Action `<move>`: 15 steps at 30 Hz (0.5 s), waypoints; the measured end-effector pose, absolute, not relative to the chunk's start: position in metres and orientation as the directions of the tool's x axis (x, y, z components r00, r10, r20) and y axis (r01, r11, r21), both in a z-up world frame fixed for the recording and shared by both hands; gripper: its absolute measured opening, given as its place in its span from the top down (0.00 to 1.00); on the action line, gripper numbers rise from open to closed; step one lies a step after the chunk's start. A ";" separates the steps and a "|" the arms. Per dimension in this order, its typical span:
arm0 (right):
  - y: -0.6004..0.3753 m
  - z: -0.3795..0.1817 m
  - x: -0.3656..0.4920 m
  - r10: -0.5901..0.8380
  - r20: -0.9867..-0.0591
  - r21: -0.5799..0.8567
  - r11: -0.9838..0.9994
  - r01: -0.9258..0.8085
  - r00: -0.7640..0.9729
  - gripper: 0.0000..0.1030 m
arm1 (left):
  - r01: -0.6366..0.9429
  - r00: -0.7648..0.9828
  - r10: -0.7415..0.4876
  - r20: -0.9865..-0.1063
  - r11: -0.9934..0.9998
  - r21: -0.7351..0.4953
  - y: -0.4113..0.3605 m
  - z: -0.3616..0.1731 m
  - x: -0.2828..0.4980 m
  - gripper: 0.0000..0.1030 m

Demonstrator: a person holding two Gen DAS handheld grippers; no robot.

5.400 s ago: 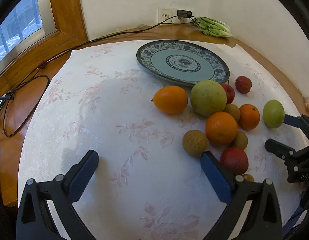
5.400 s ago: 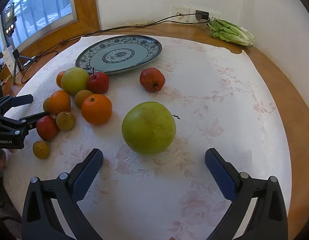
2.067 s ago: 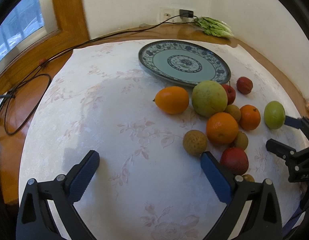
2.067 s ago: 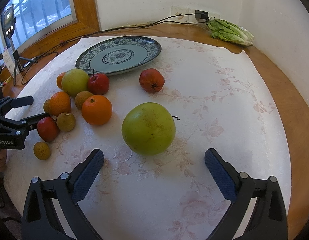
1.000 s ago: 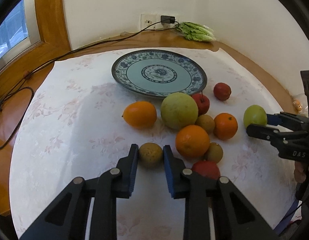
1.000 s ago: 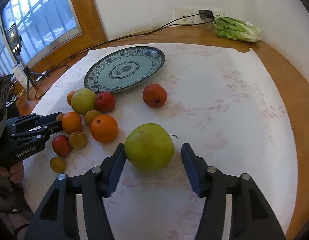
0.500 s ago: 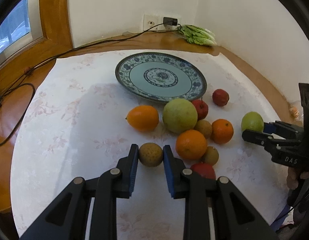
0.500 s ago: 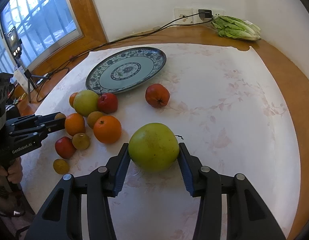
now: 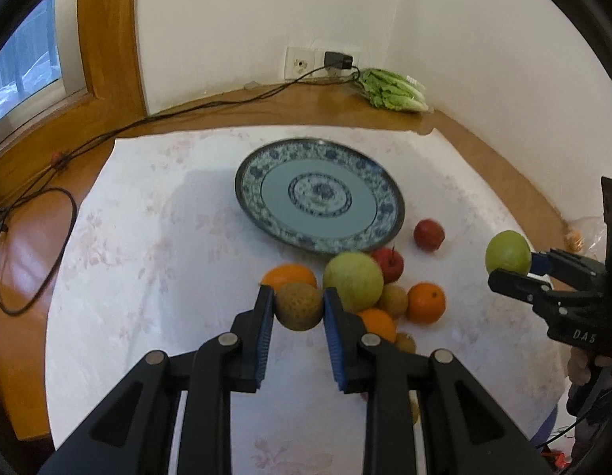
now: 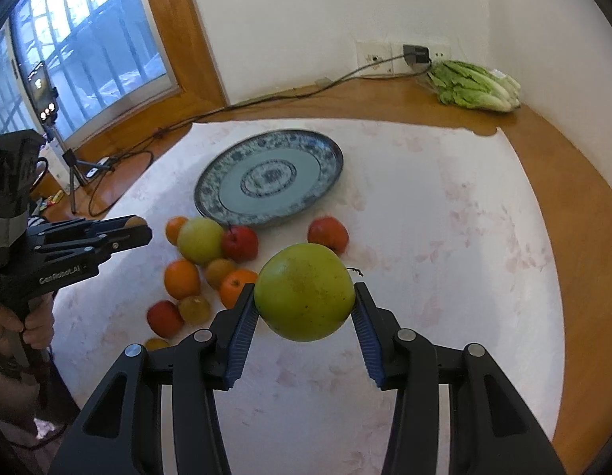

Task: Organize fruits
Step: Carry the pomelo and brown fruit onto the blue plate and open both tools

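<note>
Left wrist view: left tool (image 9: 298, 308) grips a brown fruit (image 9: 299, 306), right tool (image 10: 304, 306) clamps the green fruit (image 10: 304, 291), plate (image 9: 385, 202) ahead bare, the rest of the pile (image 9: 385, 289) on the worktop (image 9: 147, 277) waiting.

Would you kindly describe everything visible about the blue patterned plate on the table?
The plate is round, wide and shallow, seemingly glazed ceramic: a dark blue floral rim, a pale blue-green well and a blue medallion at its centre. It lies flat on the white flowered cloth with nothing on it. A large green fruit and a red one sit beside its near edge.
</note>
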State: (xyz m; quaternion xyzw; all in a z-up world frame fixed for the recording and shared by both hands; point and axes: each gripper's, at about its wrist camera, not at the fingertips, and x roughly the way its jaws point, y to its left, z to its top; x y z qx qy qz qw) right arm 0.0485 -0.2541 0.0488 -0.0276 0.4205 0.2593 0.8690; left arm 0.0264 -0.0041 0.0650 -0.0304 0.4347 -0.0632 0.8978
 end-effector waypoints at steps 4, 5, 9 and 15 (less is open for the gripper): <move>-0.248 0.062 0.052 0.440 -0.737 0.164 0.852 -0.497 0.512 0.53 | 0.087 0.622 -0.135 -0.771 0.991 -0.103 -0.001 0.076 0.035 0.75; -0.247 0.065 0.054 0.448 -0.735 0.168 0.848 -0.503 0.509 0.53 | 0.086 0.624 -0.135 -0.769 0.991 -0.104 -0.001 0.078 0.037 0.75; -0.243 0.076 0.067 0.471 -0.728 0.194 0.838 -0.509 0.498 0.53 | 0.090 0.641 -0.143 -0.754 0.990 -0.111 0.000 0.091 0.049 0.75; -0.235 0.088 0.089 0.467 -0.734 0.189 0.838 -0.512 0.493 0.53 | 0.101 0.655 -0.149 -0.740 0.989 -0.110 0.000 0.102 0.070 0.75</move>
